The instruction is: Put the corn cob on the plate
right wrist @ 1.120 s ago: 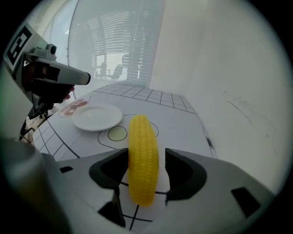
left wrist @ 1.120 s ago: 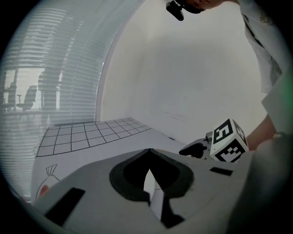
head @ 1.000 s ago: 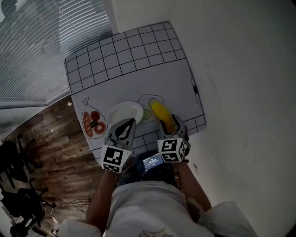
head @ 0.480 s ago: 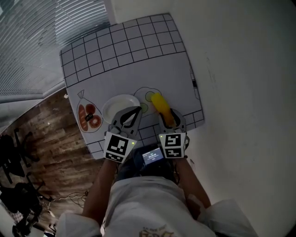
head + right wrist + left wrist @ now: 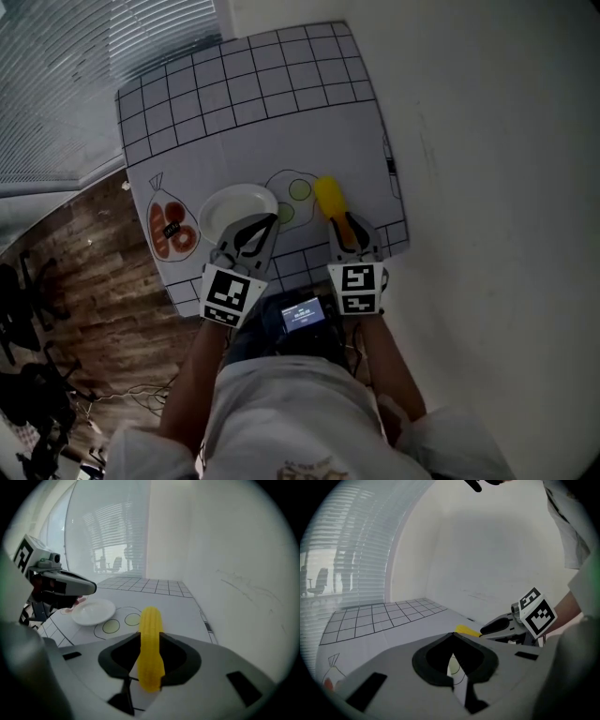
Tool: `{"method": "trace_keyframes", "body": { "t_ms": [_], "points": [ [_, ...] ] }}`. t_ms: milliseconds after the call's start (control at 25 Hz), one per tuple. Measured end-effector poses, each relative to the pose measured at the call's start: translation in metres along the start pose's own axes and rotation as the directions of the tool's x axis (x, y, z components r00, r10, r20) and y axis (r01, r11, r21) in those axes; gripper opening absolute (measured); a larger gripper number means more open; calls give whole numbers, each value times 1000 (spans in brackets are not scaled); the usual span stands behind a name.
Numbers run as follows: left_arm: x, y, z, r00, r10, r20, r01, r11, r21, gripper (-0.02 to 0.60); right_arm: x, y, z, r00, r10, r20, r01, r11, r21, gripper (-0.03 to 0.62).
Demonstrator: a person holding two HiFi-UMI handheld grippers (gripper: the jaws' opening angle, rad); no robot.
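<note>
1. Only the right gripper view shows the grip. The right hand-held gripper (image 5: 151, 637) has just been closing its jaws, and its pads now press both sides of the corn cob (image 5: 151, 620) near the close end.
2. Seen from the head view, that close end is hidden under the right hand-held gripper (image 5: 345, 228). Just the far part of the corn cob (image 5: 328, 197) shows, over the printed mat (image 5: 244, 122) on the bench.
3. The left gripper view catches only a yellow sliver of the corn cob (image 5: 466, 630) beyond the left hand-held gripper (image 5: 453, 637). Its jaw tips meet with nothing between them.
4. In the head view the left hand-held gripper (image 5: 258, 230) overlaps the near rim of the plate (image 5: 230, 204). Whether they touch cannot be told.
5. The corn cob's long axis runs along the right jaws, away from the person and leaning slightly left. The plate (image 5: 93, 611) lies to its left, apart, with printed circles (image 5: 122, 623) between.
6. Whether the corn cob rests on the printed mat or is lifted cannot be told.
</note>
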State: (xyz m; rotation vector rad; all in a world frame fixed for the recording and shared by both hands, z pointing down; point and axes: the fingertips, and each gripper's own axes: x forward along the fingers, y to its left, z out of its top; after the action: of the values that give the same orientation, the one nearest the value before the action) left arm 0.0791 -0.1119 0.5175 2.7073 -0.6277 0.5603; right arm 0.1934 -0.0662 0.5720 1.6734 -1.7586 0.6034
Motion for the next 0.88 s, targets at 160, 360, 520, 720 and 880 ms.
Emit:
{"method": "trace_keyframes", "body": {
  "t_ms": [160, 360, 520, 720, 880],
  "points": [
    [7, -3, -4, 1000, -9, -9, 9, 1000, -9, 8, 5, 3, -3, 1000, 1, -24, -2, 1000, -28, 173],
    [19, -6, -3, 999, -31, -17, 31, 1000, 1, 8, 12, 4, -5, 999, 1, -45, -2, 999, -36, 196],
    [22, -3, -2, 999, -34, -24, 34, 999, 7, 8, 20, 3, -8, 998, 14, -67, -17, 999, -44, 224],
    [21, 5, -8, 999, -24, -40, 24, 1000, -8, 8, 28, 1, -10, 996, -5, -93, 0, 998, -56, 227],
    [17, 6, -11, 999, -21, -40, 21, 1000, -16, 8, 30, 1, -12, 996, -23, -88, 18, 998, -56, 230]
  ]
}}
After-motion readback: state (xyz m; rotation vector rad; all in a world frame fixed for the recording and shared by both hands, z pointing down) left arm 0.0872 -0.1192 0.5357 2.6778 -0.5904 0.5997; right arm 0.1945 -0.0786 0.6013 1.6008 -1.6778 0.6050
